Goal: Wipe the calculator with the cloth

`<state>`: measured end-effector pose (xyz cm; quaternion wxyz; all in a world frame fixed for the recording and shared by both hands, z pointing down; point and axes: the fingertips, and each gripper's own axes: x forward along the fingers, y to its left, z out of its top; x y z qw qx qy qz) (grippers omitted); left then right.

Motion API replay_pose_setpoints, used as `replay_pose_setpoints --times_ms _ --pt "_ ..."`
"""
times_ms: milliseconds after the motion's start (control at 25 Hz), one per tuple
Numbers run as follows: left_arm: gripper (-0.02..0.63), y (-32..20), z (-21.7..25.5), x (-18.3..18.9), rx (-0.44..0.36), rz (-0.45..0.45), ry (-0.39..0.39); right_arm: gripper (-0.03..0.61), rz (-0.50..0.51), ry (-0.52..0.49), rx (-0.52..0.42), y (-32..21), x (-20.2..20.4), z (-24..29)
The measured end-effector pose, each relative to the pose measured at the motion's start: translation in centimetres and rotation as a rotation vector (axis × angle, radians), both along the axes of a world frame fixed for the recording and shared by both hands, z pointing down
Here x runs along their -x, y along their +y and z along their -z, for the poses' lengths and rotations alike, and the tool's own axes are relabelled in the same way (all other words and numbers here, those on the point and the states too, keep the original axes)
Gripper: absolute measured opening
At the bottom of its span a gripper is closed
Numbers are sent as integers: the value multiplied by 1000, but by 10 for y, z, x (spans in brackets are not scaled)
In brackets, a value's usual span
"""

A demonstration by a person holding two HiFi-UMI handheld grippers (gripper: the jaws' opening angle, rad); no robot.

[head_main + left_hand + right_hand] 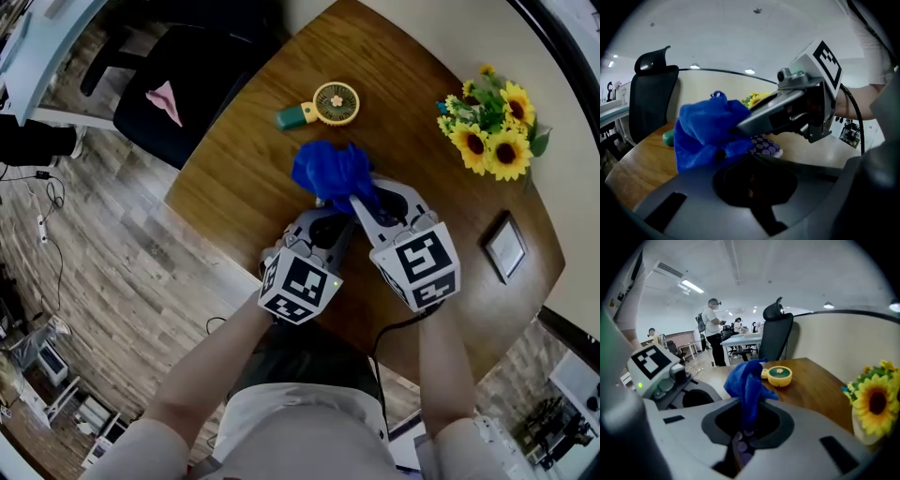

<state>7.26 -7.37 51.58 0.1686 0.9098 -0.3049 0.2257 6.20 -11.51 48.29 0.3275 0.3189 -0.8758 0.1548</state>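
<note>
The blue cloth [333, 173] hangs bunched from my right gripper [361, 202], which is shut on it; in the right gripper view the cloth [747, 380] rises out from between the jaws. The calculator [765, 147], pale with purple keys, lies just past the tip of my left gripper [323, 225], whose jaws close on its near end. The cloth [710, 131] rests over the calculator's far part. Purple keys [740, 448] show below the right jaws. In the head view both grippers hide the calculator. They stand side by side over the wooden table [234, 178] near its front edge.
A yellow hand fan with a teal handle [323, 105] lies beyond the cloth. Sunflowers [492, 127] stand at the right, with a small picture frame [505, 246] nearer the table's right edge. A black chair [178, 75] stands at the table's far left. People stand far back [712, 329].
</note>
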Motion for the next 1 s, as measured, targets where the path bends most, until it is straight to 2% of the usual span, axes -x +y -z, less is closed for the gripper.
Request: replay_pose_setpoints --times_ms 160,280,480,640,680,760,840,1000 --pt "2 1 0 2 -4 3 -2 55 17 79 3 11 -12 -21" --pt "0 0 0 2 0 3 1 55 -10 116 1 18 -35 -21" --pt "1 1 0 2 -1 4 -1 55 -105 155 19 30 -88 -23" --pt "2 0 0 2 -4 5 -3 55 -183 259 45 41 -138 -33" --pt "2 0 0 2 -3 4 -3 55 -218 258 57 44 -149 -34" --pt "0 1 -1 1 -1 3 -2 55 -298 200 71 43 -161 -25" --pt "2 0 -1 1 0 3 -2 55 -338 114 43 36 -155 -3" --pt "2 0 0 1 -6 4 -5 55 -282 -53 -60 17 -99 48"
